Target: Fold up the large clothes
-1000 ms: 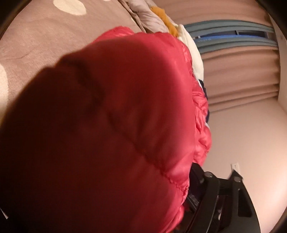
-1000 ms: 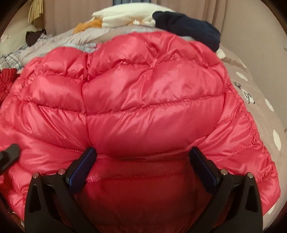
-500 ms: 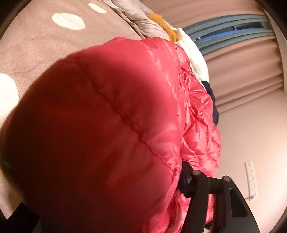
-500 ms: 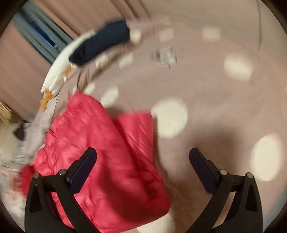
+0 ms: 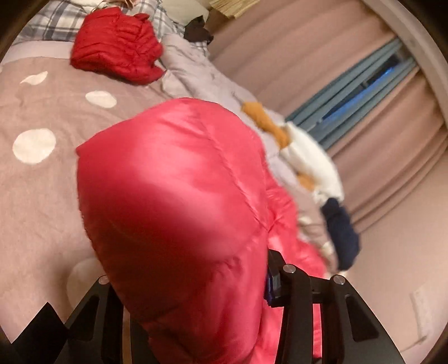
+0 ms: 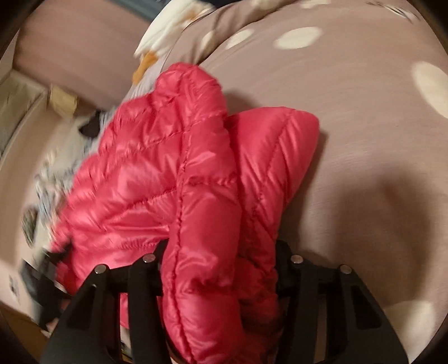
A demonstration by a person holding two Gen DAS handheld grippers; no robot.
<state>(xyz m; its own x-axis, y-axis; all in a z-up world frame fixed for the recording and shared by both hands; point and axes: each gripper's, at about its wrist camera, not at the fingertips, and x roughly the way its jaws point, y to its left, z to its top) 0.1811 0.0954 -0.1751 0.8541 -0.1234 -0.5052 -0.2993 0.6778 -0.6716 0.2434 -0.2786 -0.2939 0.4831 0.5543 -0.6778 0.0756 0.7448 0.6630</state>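
Note:
A pink-red quilted puffer jacket point(image 5: 173, 201) fills the left wrist view, lifted above the brown dotted bedspread point(image 5: 36, 196). My left gripper point(image 5: 193, 280) is shut on a thick fold of it. In the right wrist view the same jacket point(image 6: 173, 173) is bunched between the black fingers point(image 6: 288, 260), and my right gripper point(image 6: 221, 257) is shut on a padded fold of it. Jacket fabric hides the fingertips in both views.
A darker red folded puffer jacket point(image 5: 117, 44) lies at the far end of the bed on plaid bedding point(image 5: 53, 19). A grey garment point(image 5: 201, 72), orange point(image 5: 266, 123), white point(image 5: 310, 165) and navy point(image 5: 341, 232) clothes line the bed edge by the curtains point(image 5: 378, 126).
The right gripper, open half a second ago, has closed on the jacket. The left gripper has drawn back with the jacket, showing more of the bed.

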